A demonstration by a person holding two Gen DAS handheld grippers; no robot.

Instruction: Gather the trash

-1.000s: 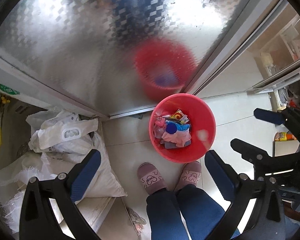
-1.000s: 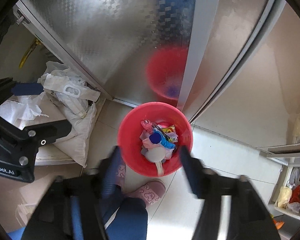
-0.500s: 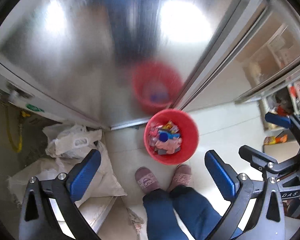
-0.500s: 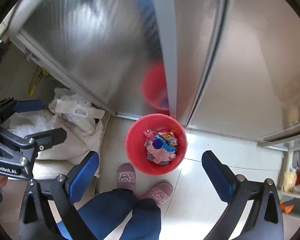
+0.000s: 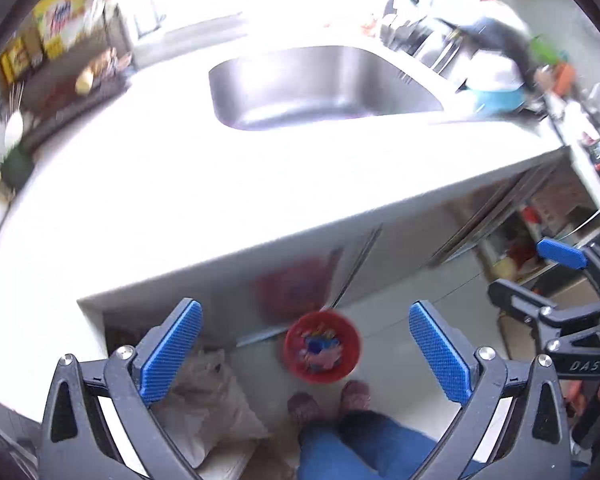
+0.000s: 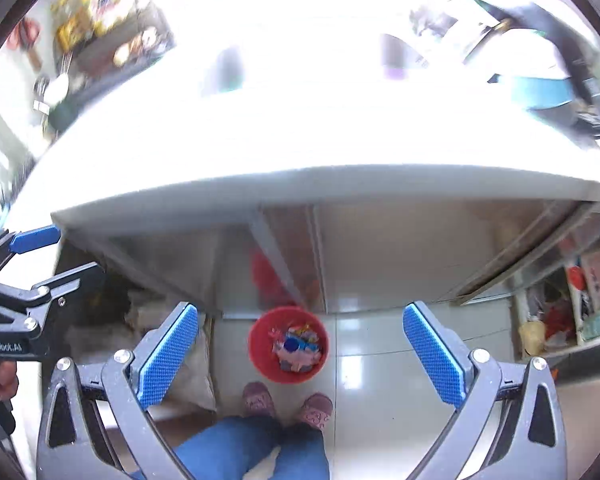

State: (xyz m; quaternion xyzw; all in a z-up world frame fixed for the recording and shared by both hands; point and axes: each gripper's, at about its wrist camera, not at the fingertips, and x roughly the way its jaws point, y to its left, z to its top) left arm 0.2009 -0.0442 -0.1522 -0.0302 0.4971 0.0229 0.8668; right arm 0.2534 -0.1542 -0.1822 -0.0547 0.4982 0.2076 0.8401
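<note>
With both grippers point(image 5: 305, 354) point(image 6: 300, 354) spread empty, the wrapper-filled red bucket point(image 6: 288, 345) at six o'clock of the counter point(image 6: 300, 152) is judged light, best gripped by its stiff rim.

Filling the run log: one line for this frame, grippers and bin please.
left gripper: open, empty | right gripper: open, empty | red bin: on floor by the slippers, trash inside | countertop: in view

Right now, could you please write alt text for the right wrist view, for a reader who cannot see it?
An open, empty right claw with blue pads hangs high above a round red plastic bin of colourful trash on a pale tiled floor. The person's pink slippers stand just behind the bin, a bright white countertop fills the upper half, and the left claw shows at the left edge.
</note>
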